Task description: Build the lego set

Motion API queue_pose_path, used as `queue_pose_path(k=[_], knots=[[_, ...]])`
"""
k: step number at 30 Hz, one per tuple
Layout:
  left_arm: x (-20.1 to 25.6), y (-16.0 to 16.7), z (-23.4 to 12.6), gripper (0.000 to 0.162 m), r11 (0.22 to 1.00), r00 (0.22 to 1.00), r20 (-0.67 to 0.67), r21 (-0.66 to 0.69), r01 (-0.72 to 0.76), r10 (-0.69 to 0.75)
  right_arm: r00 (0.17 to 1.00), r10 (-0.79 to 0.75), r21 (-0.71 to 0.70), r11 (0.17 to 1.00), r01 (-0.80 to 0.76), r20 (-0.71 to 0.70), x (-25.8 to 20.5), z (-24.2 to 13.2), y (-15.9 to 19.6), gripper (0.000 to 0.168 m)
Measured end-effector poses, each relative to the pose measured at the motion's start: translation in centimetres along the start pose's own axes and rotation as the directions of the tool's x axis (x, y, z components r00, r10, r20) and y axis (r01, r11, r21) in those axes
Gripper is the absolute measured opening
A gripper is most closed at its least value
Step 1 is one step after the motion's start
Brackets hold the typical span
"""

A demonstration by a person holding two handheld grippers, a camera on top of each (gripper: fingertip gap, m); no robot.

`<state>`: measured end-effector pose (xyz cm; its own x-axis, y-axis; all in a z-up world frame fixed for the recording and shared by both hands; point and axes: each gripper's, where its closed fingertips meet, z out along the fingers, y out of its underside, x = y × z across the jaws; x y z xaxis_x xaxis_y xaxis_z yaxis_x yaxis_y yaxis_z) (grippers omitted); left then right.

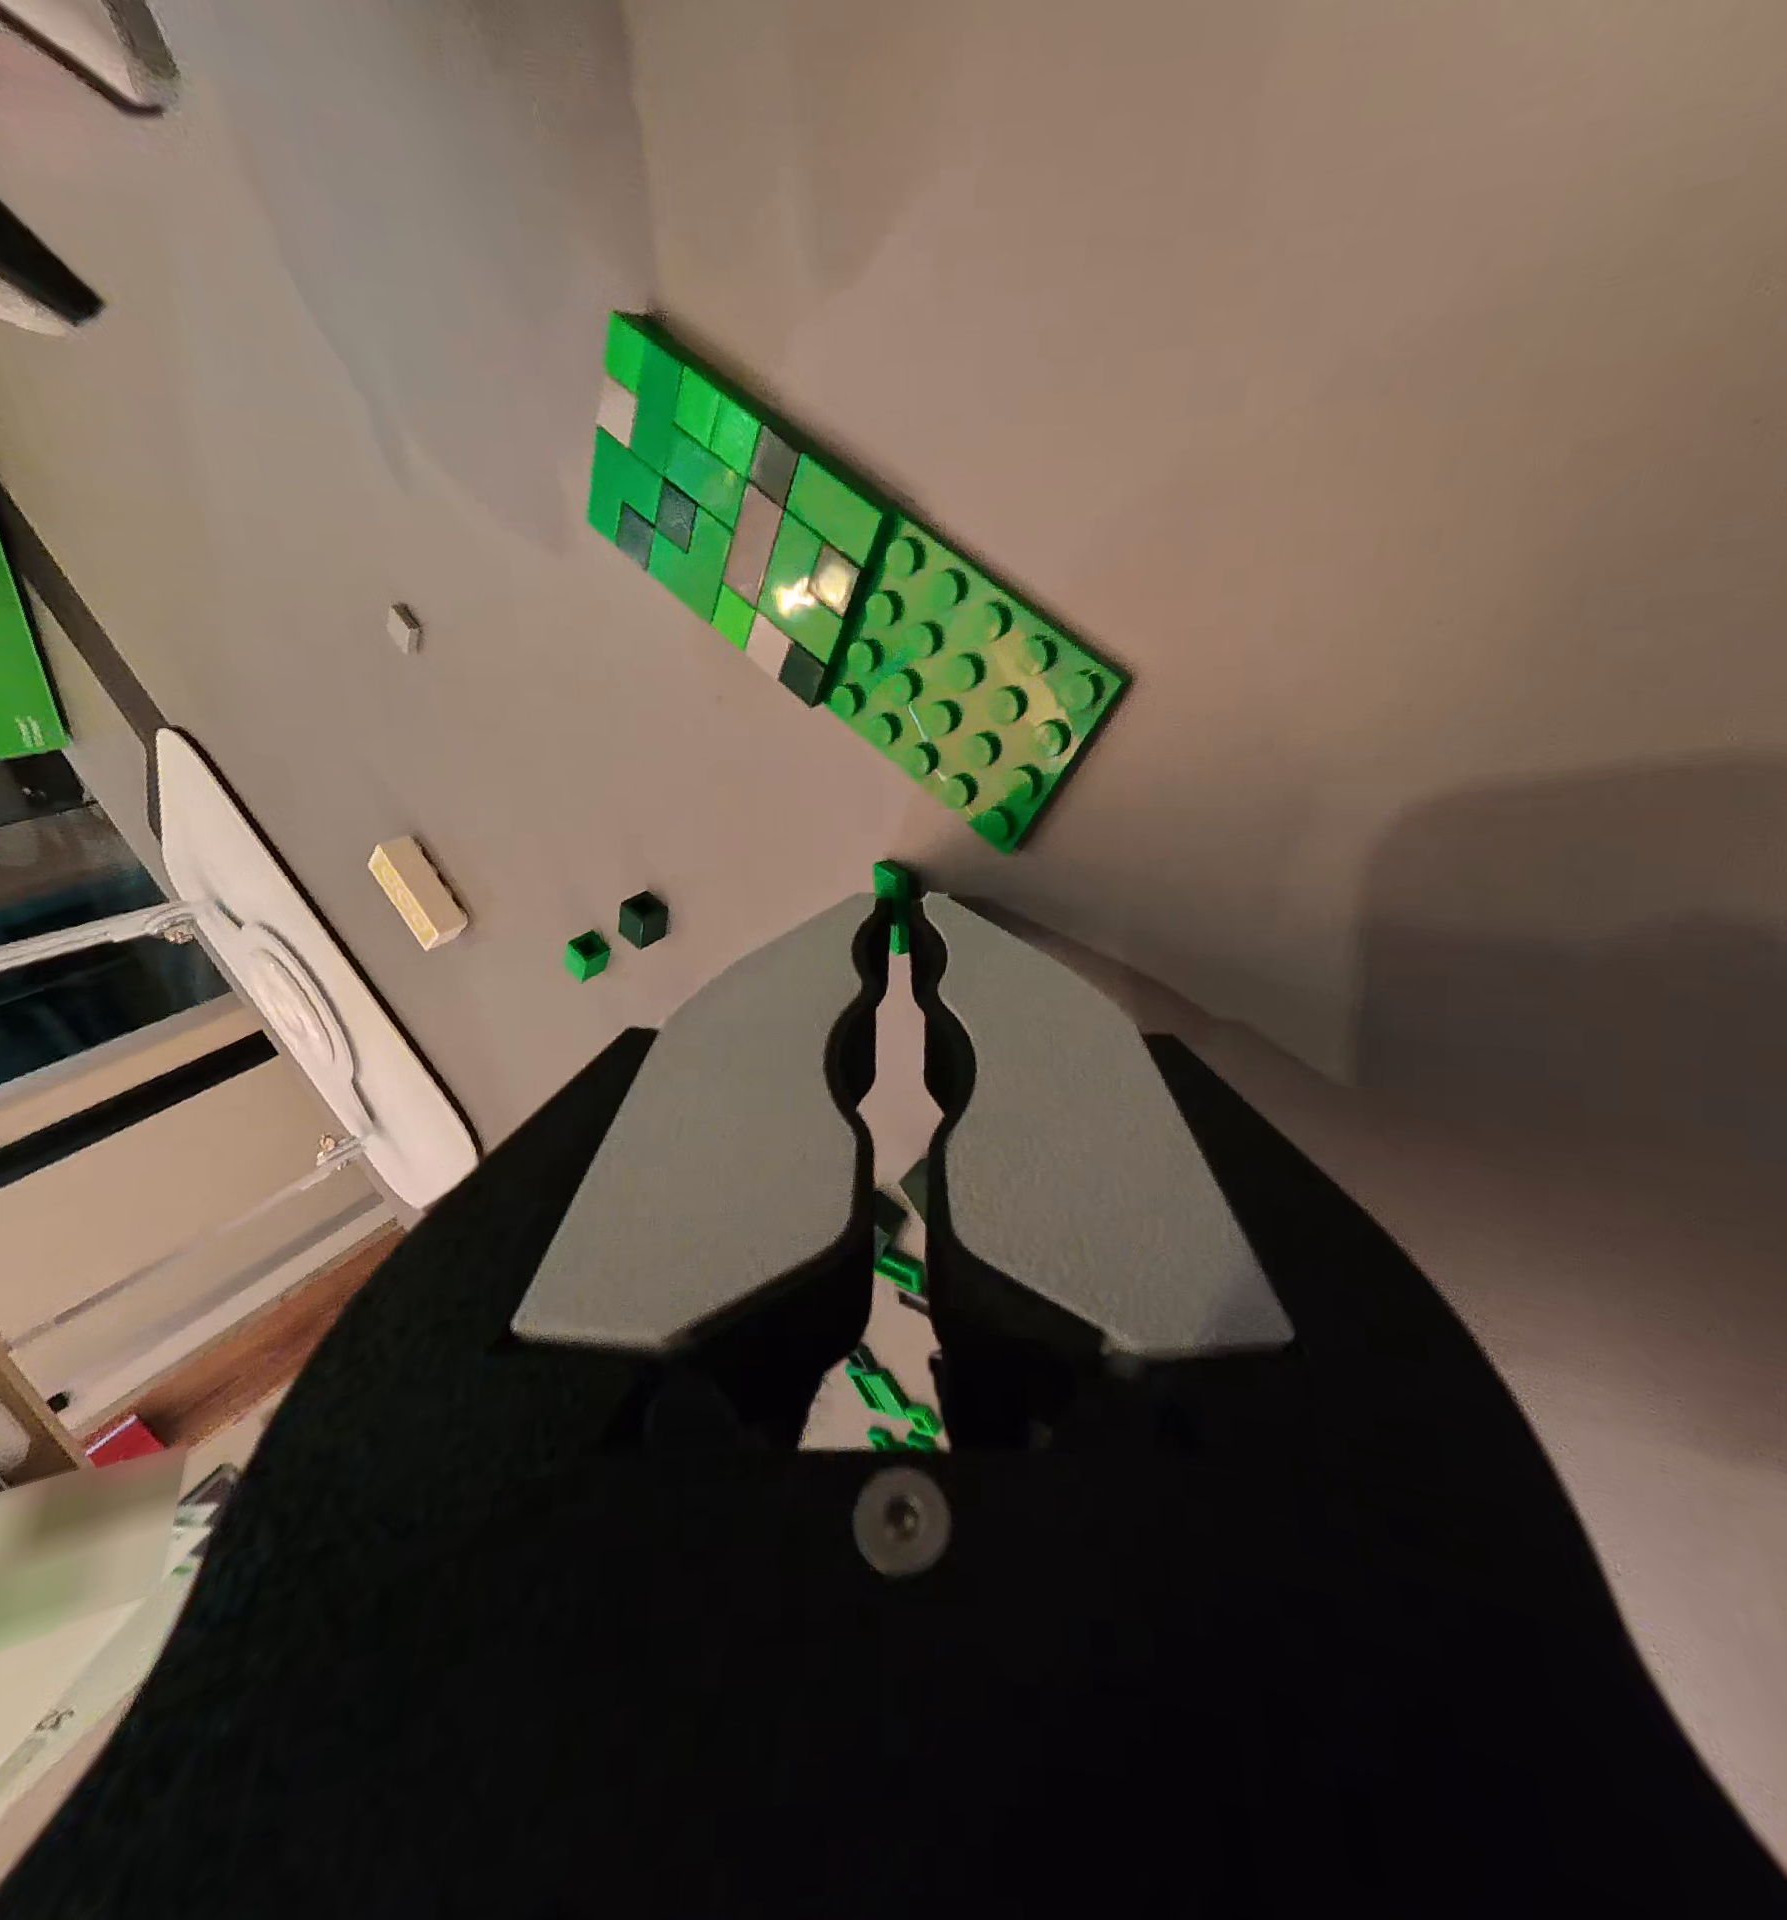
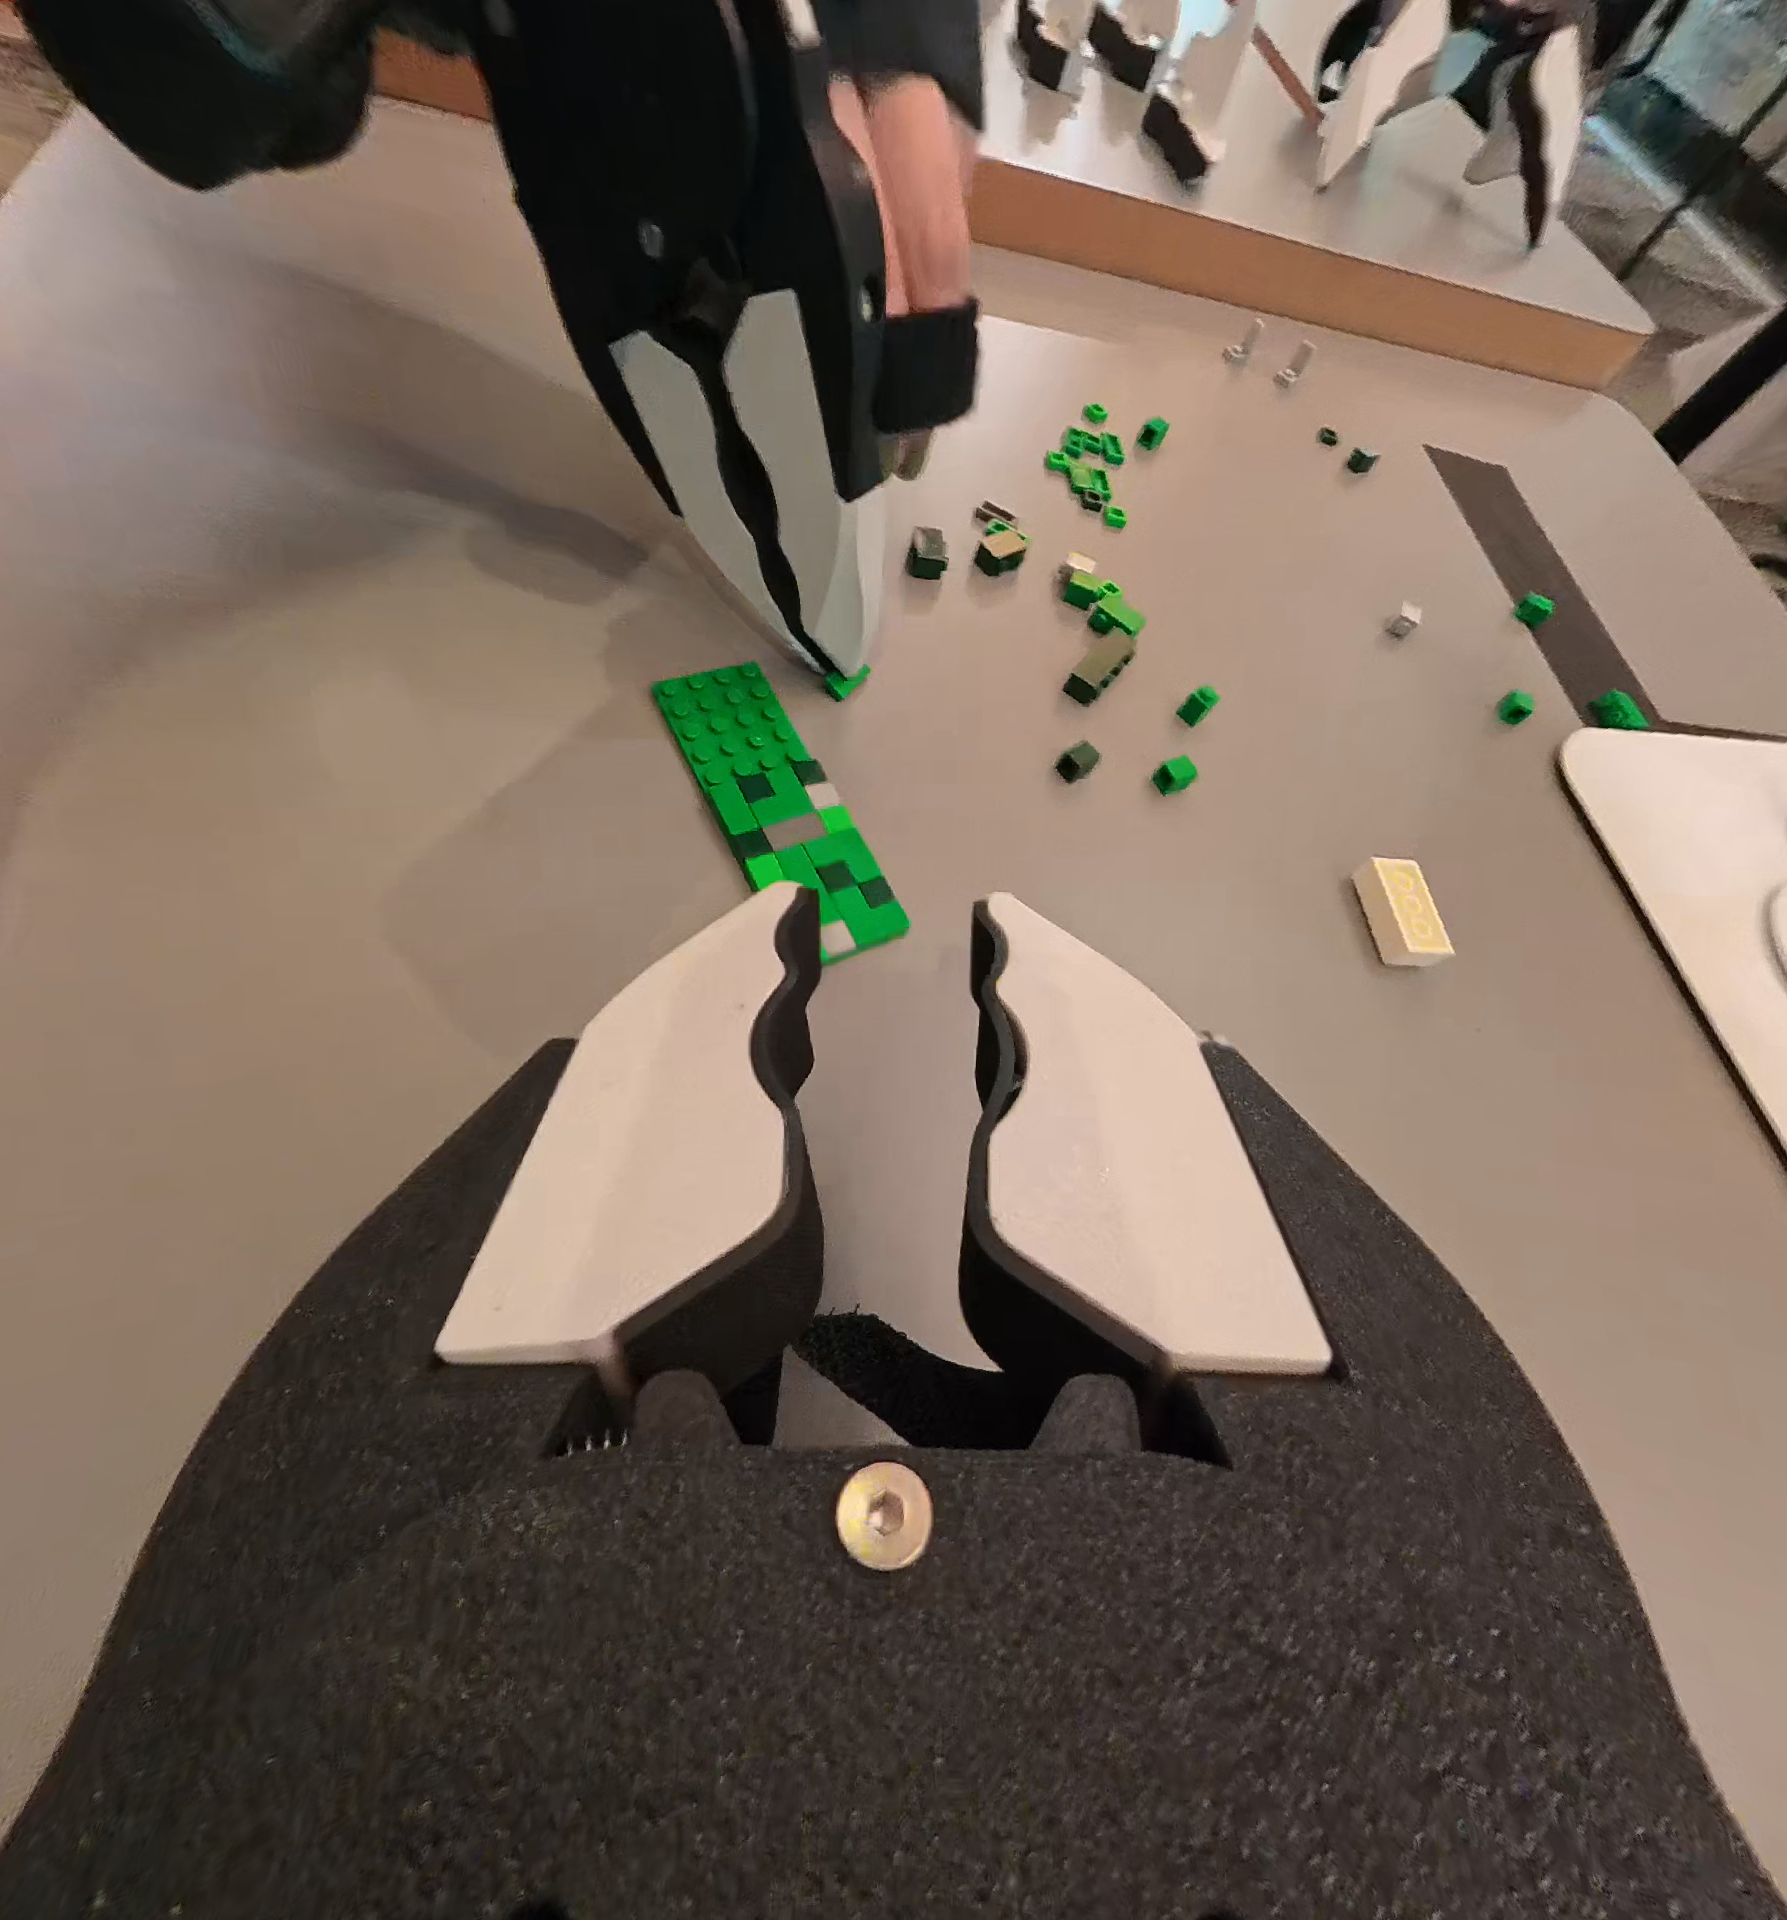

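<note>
On the grey table (image 2: 1284, 1091) the left gripper (image 1: 901, 902) stood steeply tipped, its fingertips down near the surface just off the studded end of the green baseplate (image 1: 982, 686). Its two pale fingers (image 1: 1034, 1060) were pinched together on a small bright green brick (image 1: 893, 883), which showed between the tips and poked out a little beyond them. From the other side the same gripper (image 2: 835, 665) came down from above, black body uppermost, with a bare hand (image 2: 920, 197) wrapped round its handle, a dark cuff at the wrist, and the little brick (image 2: 845, 683) sitting at the tips right beside the plate's corner.

The right gripper (image 2: 894, 914) hung lower and flatter, pointing across the table toward the baseplate (image 2: 754, 769), its jaws spread apart with nothing between them. Its left fingertip overlapped the tiled end of the plate in the picture; I could not tell whether it touched.

One half of the plate was covered in smooth tiles (image 1: 723, 499) of light green, dark green and grey, the other half bare studs. Beyond it loose green pieces (image 2: 1097, 613) lay scattered, well apart from the plate. A cream brick (image 2: 1403, 912) lay alone nearer the white board (image 2: 1678, 862) at the table's right edge, and two small cubes, one dark (image 1: 643, 918) and one bright green (image 1: 587, 955), sat close together near it
</note>
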<state>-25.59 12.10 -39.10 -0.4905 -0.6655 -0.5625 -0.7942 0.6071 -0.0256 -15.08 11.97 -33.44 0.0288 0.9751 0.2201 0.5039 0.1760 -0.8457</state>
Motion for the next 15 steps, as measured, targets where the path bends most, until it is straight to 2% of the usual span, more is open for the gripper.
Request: queue_pose_path(k=[7,11,15], knots=[[0.2,0.1,-0.1,0.005,1.0,0.998,-0.06,0.011,0.022,-0.021,0.975,0.019,-0.066,0.998,-0.005,0.222,-1.4,1.9,-0.5,0.033],[0.2,-0.1,-0.4,0.015,0.996,0.995,-0.066,0.041,0.082,-0.079,0.932,0.094,-0.132,0.99,-0.05,0.351,-2.4,3.7,-0.5,0.041],[0.7,0.2,-1.1,0.024,0.988,0.986,-0.082,0.053,0.147,-0.143,0.917,0.05,-0.214,0.976,0.039,0.397,-2.4,5.2,0.8,0.045]])
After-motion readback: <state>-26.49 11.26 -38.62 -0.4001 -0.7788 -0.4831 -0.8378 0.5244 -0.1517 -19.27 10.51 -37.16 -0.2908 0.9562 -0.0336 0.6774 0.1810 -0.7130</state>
